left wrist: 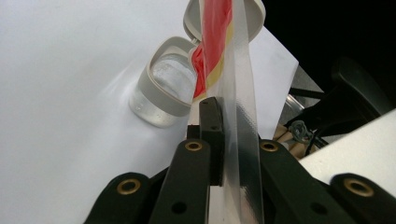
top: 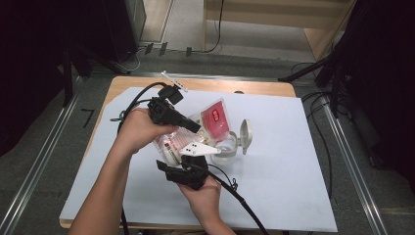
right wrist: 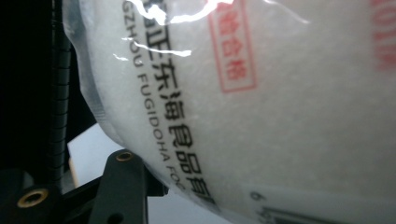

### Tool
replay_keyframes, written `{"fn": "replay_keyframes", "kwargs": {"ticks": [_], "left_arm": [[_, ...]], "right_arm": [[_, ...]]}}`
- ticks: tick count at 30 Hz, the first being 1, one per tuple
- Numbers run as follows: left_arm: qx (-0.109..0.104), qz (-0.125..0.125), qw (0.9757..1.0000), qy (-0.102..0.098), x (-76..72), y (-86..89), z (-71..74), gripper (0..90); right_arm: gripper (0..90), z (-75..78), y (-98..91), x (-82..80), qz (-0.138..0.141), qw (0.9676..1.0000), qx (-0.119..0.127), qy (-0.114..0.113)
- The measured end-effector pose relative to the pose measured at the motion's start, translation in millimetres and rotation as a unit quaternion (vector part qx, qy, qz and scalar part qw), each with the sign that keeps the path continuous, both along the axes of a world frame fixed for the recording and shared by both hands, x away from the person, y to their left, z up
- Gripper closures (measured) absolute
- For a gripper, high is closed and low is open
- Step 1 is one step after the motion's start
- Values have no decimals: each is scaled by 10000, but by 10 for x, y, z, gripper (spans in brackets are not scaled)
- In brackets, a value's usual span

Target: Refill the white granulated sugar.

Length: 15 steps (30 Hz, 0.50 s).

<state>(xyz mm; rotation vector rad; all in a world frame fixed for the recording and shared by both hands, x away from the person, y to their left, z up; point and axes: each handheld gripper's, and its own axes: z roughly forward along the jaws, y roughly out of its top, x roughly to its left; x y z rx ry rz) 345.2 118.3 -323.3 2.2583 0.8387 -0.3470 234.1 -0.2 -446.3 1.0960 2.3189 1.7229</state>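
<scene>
clear bag [top: 195, 132], red label; grey-lidded jar [top: 230, 144]

Black housings and black cables are seen on the left gripper [top: 195, 126] and right gripper [top: 169, 169]; brass-ringed holes mark the jaws; forearms are unsleeved.

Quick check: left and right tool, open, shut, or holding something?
Left tool: shut on the clear edge of the bag.
Right tool: against the bag's white bulk; grip cannot be told.
</scene>
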Motion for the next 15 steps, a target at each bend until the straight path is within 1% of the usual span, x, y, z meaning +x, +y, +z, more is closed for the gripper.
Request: {"fn": "replay_keyframes", "kwargs": {"ticks": [1,3,4,6,9,11,12,13,14,15], "left_arm": [[13,43,10000,7,-3,-5,-2,895],[85,41,9999,-40,-4,-17,0,894],[63,60,9999,-75,-11,-24,2,891],[-16,51,9999,-107,-11,-23,10,880],[-136,24,9997,-177,-25,-12,38,842],[-125,26,9995,-277,-36,-8,62,826],[-142,47,9995,-267,-43,-8,73,824],[-169,60,9995,-277,-51,-14,79,828],[-135,32,9995,-297,-54,-17,82,835],[-78,39,9995,-287,-59,-20,86,841]], "right_arm": [[533,-2,-1,3,-5,10000,-19,-2],[582,-6,-9,26,8,10000,28,72],[588,-5,-16,36,9,9999,60,134],[594,4,-25,45,44,9997,167,193],[597,31,-46,54,72,9988,403,265],[599,48,-76,73,46,9974,606,377],[600,54,-91,86,48,9967,685,421],[600,63,-102,89,56,9966,700,425],[600,71,-101,80,43,9968,688,396],[599,73,-101,77,51,9966,711,424]]}}
